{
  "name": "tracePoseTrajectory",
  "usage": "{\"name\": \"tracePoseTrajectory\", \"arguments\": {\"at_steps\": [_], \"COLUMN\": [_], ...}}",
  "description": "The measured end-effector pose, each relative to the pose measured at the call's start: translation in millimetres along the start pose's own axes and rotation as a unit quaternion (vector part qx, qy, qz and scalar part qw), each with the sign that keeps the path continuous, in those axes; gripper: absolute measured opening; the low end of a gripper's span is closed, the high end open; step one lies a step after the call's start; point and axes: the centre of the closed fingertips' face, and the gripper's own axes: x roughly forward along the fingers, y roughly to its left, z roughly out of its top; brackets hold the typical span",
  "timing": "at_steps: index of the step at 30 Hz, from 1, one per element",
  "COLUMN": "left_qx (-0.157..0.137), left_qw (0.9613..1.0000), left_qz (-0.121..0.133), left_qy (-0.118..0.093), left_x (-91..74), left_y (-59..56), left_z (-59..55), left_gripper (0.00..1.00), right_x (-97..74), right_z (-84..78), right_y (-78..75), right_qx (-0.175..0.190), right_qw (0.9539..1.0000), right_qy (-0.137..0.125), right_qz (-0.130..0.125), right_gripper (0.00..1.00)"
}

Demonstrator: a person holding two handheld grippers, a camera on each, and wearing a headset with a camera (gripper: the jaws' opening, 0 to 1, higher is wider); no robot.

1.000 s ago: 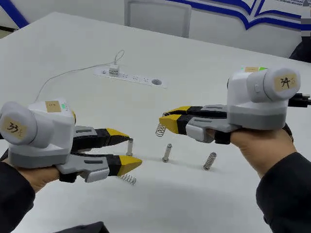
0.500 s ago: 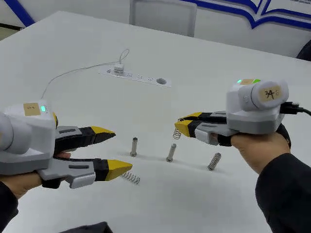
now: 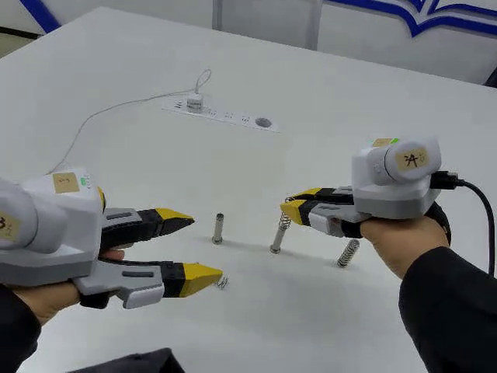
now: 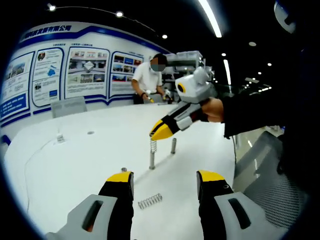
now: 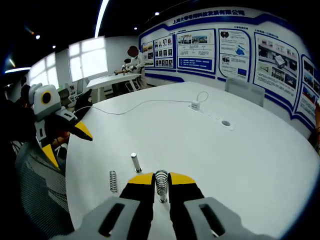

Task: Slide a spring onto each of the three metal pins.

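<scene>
The right gripper (image 3: 289, 208) clamps a spring (image 3: 285, 221) atop a pin (image 3: 276, 242). The left gripper (image 3: 206, 247) gapes above a loose spring (image 4: 150, 201) near the table's (image 3: 349, 101) front edge.

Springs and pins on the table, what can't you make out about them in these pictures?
Head view: the loose spring is partly covered by the lower jaw of the left gripper.
Right gripper view: the right gripper hides most of the pin under the held spring.
Head view: the rightmost spring is too small to tell whether a pin stands inside.
</scene>
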Motion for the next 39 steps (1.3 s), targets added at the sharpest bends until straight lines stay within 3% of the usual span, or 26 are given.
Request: {"name": "tracePoseTrajectory", "arguments": {"at_steps": [8,20,32,39], "left_qx": [-0.002,-0.006,-0.007,-0.008], "left_qw": [1.0000,0.9999,0.9999,0.9999], "left_qz": [-0.002,0.001,0.001,0.001], "left_qy": [0.006,0.008,0.012,0.012], "left_x": [2.9,3.0,3.8,4.3], "left_y": [-0.7,0.9,1.4,1.8], "left_z": [-3.1,-6.1,-8.4,-9.1], "left_gripper": [0.52,0.52,0.51,0.51], "right_x": [4.6,18.2,33.5,34.5], "right_z": [2.2,-18.6,-50.5,-56.4], "right_y": [-7.7,-9.5,-5.8,-5.6], "right_qx": [0.023,0.026,0.022,0.019], "right_qw": [0.9995,0.9996,0.9990,0.9985], "right_qy": [-0.023,-0.004,0.038,0.051], "right_qz": [0.000,0.002,0.006,0.006], "right_gripper": [0.12,0.12,0.12,0.12]}}
